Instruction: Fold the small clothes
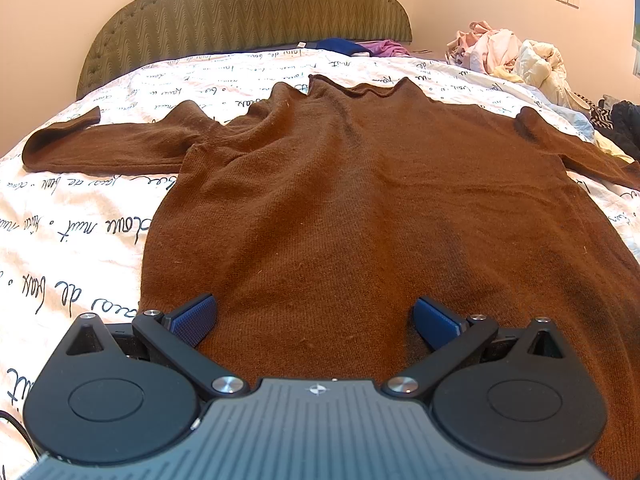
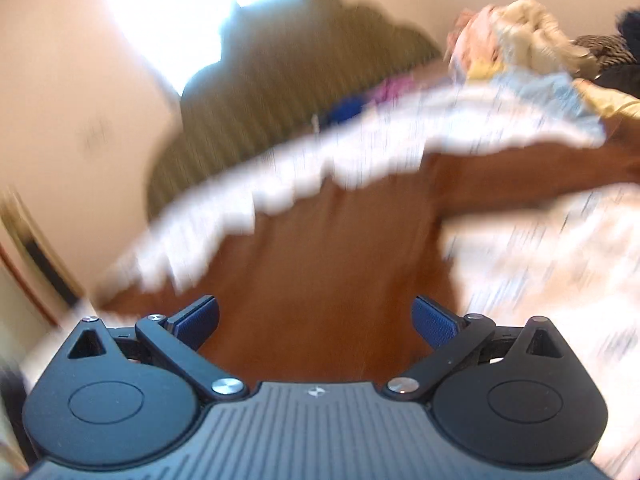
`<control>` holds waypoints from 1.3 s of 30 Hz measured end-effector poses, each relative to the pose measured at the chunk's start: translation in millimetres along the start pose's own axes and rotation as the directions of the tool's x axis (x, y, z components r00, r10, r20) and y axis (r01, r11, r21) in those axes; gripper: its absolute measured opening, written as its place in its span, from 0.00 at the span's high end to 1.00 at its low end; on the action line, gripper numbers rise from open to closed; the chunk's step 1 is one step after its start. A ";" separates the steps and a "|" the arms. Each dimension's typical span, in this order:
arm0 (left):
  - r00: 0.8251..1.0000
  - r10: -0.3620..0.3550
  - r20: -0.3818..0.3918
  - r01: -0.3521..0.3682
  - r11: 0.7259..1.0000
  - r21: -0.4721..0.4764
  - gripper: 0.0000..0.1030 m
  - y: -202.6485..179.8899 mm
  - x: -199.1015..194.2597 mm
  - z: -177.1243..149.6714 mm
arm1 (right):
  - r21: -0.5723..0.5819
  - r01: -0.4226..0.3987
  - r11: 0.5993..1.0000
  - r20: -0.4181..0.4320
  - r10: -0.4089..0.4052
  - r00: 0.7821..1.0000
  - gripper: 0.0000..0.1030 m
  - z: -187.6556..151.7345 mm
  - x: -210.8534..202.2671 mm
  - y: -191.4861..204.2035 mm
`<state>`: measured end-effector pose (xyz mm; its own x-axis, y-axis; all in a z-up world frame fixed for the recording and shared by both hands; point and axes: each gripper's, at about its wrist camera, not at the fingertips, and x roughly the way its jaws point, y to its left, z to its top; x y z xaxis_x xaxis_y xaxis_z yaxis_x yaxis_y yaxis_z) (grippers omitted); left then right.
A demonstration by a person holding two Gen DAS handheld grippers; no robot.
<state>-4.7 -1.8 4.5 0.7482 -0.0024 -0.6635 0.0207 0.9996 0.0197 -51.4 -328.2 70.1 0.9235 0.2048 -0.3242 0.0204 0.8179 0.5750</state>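
A brown knit sweater (image 1: 360,184) lies flat on the bed, collar toward the headboard, both sleeves spread out to the sides. My left gripper (image 1: 315,320) is open and empty, low over the sweater's near hem, blue pads wide apart. In the right wrist view the picture is heavily blurred by motion; the brown sweater (image 2: 328,248) lies ahead with one sleeve (image 2: 540,168) reaching right. My right gripper (image 2: 315,320) is open and empty over the sweater's near part.
The bed has a white sheet with black script (image 1: 80,240) and a green padded headboard (image 1: 248,12). A pile of pale clothes (image 1: 508,56) sits at the far right, and blue and purple garments (image 1: 360,46) lie by the headboard.
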 end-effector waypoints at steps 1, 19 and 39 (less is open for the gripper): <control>1.000 0.000 0.000 0.000 1.000 0.001 0.00 0.0 0.0 -0.1 | 0.049 -0.015 0.999 0.050 0.013 0.999 0.00 17.5 -8.3 -18.7; 1.000 -0.003 -0.006 0.003 1.000 0.006 0.00 0.2 4.1 0.0 | 0.297 0.300 0.906 -0.122 -0.275 0.954 0.63 146.8 38.0 -277.2; 1.000 -0.014 0.004 0.014 1.000 -0.016 0.00 1.4 1.8 0.0 | -0.008 -0.015 1.000 0.075 0.016 0.997 0.95 133.7 57.2 -48.6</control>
<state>-3.4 -0.4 3.3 0.7505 -0.0164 -0.6607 0.0205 0.9998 -0.0016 51.6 -428.1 124.1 0.9500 0.1766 -0.2576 0.0032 0.8192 0.5735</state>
